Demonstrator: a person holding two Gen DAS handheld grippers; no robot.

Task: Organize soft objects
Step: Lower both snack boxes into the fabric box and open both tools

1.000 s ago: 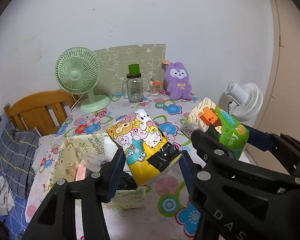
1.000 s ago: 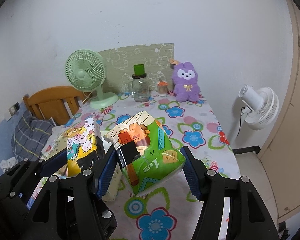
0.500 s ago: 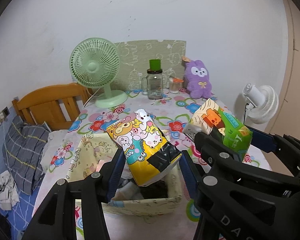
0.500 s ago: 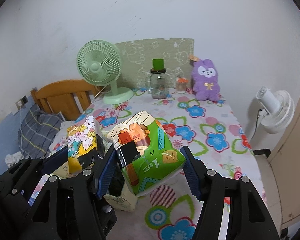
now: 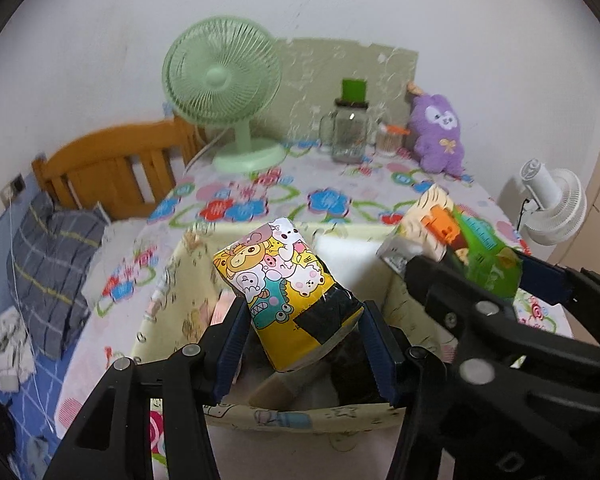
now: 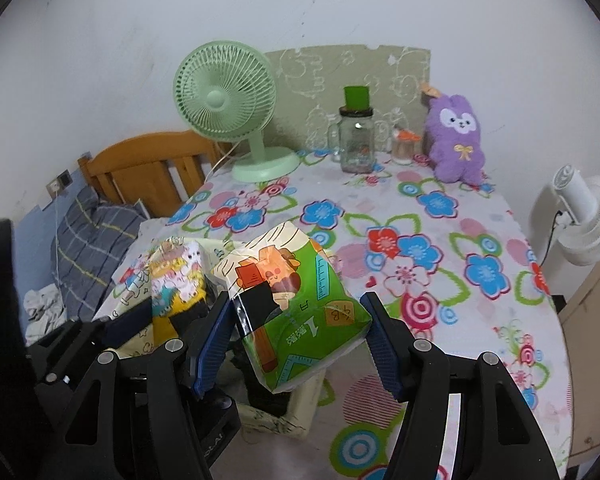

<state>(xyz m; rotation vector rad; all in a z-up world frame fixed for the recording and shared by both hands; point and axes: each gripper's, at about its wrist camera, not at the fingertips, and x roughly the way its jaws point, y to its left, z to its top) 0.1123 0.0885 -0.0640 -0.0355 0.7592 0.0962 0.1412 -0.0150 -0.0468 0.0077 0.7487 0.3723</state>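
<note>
My left gripper (image 5: pixel 306 342) is shut on a yellow cartoon tissue pack (image 5: pixel 288 292) and holds it over the open cream fabric storage box (image 5: pixel 168 300). My right gripper (image 6: pixel 300 340) is shut on a green tissue pack (image 6: pixel 296 304), held beside the left one above the box's right edge (image 6: pixel 300 416). The green pack also shows in the left wrist view (image 5: pixel 460 252), and the yellow pack in the right wrist view (image 6: pixel 178 280). Dark and white soft items lie inside the box. A purple plush toy (image 6: pixel 456 140) sits at the table's back right.
A green desk fan (image 6: pixel 236 108), a glass jar with green lid (image 6: pixel 356 136) and a small jar (image 6: pixel 404 148) stand along the back of the flowered tablecloth (image 6: pixel 420 248). A wooden chair (image 6: pixel 140 168) is left, a white fan (image 6: pixel 584 216) right.
Both grippers, each still holding its pack, have pulled back and risen; the storage box has come into full view under them. The left pack now hangs over the box.
</note>
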